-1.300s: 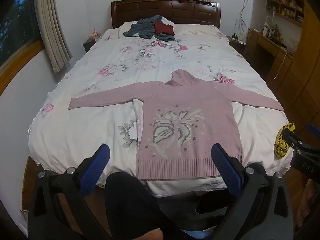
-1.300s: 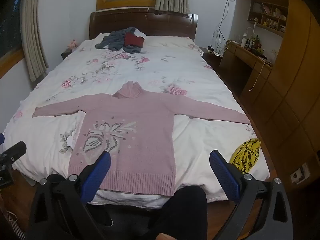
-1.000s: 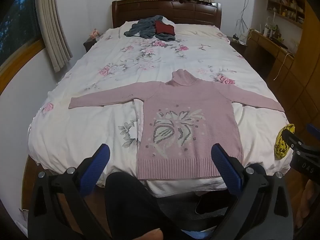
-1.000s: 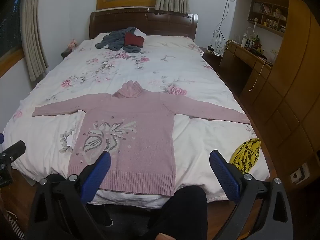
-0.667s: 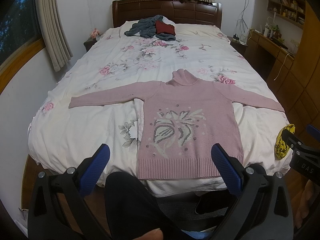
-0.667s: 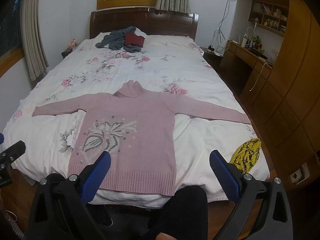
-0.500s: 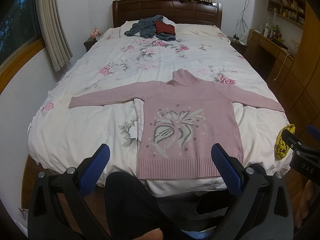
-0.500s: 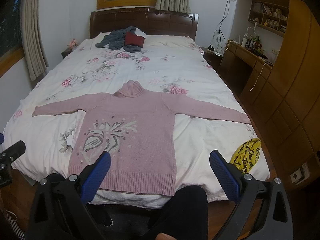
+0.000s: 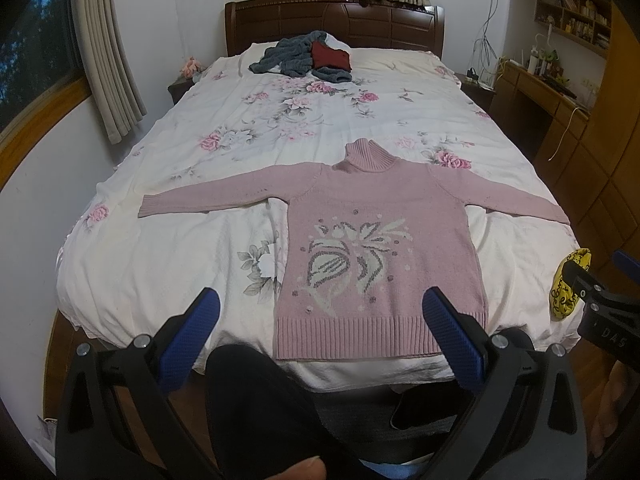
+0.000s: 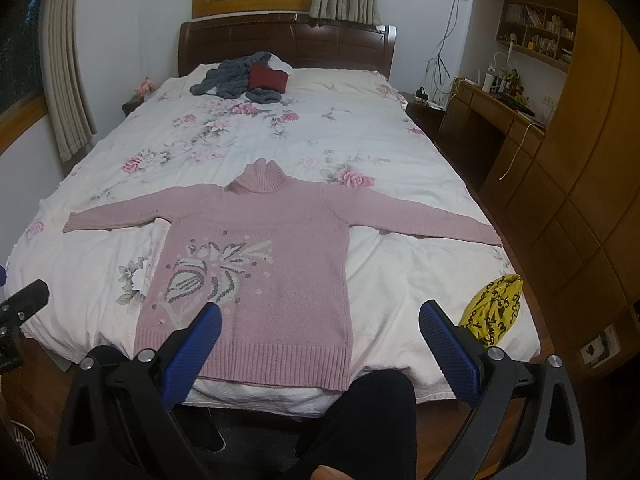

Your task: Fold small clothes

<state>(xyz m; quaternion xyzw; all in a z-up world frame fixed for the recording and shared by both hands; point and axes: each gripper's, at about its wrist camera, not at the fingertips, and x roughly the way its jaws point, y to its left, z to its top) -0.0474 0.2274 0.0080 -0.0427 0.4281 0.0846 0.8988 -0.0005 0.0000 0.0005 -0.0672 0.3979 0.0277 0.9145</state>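
Pink sweater (image 9: 380, 248) unmoved, flat, both grippers still spread wide

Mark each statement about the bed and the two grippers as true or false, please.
1. The pink sweater lies flat with both sleeves spread out. True.
2. The left gripper is shut on the sweater's hem. False: it is open and holds nothing.
3. A yellow patterned cloth lies at the bed's right edge. True.
4. The grey and red clothes lie beside the sweater's hem. False: they lie far off, near the headboard.
5. The right gripper is open. True.
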